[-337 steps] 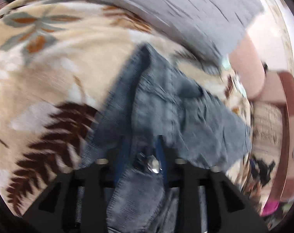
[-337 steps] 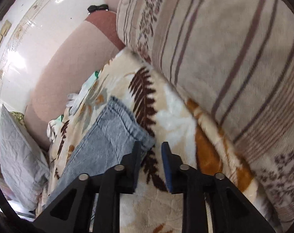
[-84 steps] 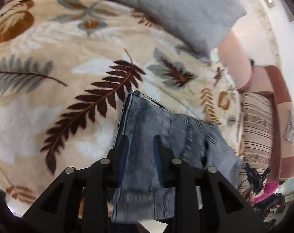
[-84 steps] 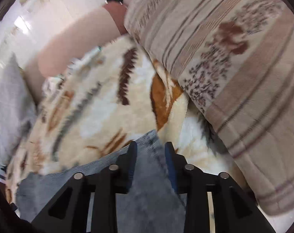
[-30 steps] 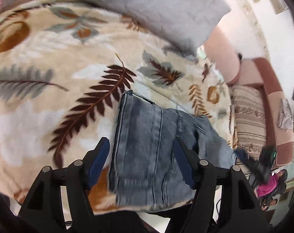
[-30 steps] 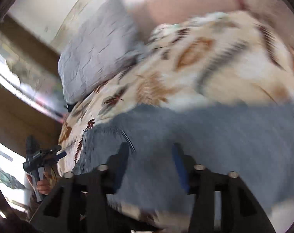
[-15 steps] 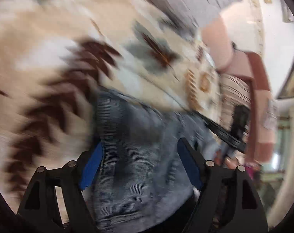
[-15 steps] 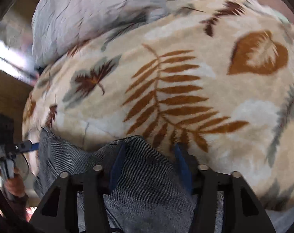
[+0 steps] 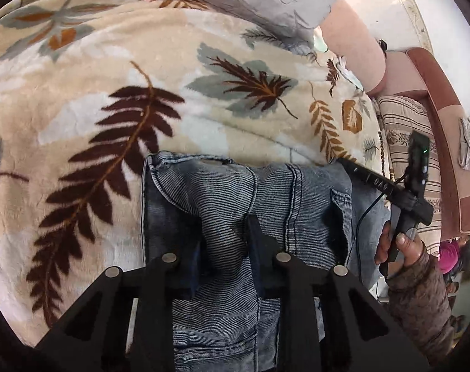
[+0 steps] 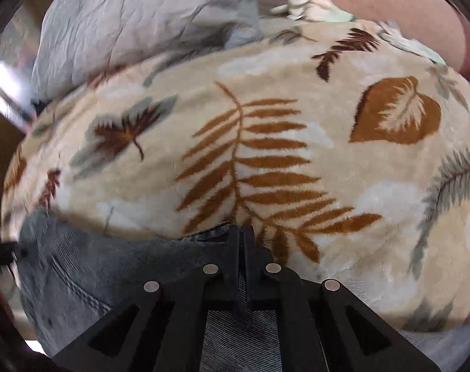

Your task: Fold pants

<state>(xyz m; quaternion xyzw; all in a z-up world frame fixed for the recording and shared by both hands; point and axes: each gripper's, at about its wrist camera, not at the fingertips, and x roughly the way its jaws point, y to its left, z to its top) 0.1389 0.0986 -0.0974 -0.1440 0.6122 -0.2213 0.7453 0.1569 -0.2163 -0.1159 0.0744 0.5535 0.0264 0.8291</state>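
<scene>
Pants (image 9: 235, 204) lie on the blanket (image 9: 111, 71), near its front edge, already folded into a compact block with layers stacked.

Progress, judged: the main folds look done; at least one more fold or a tidy-up seems left, since both tools are gripping cloth at the far edge.

Your left tool (image 9: 225, 232): jaws closing, a raised ridge of denim bunched between them and pressed. Your right tool (image 10: 241, 241): jaws nearly together, pinching the denim edge where it meets the blanket.

View differences: left wrist view shows the whole fold, seams and pocket, plus your right hand (image 9: 399, 248) holding its tool at the pants' right side. Right wrist view shows only a grey strip of denim, but more blanket and the pillow (image 10: 126, 21) beyond.
</scene>
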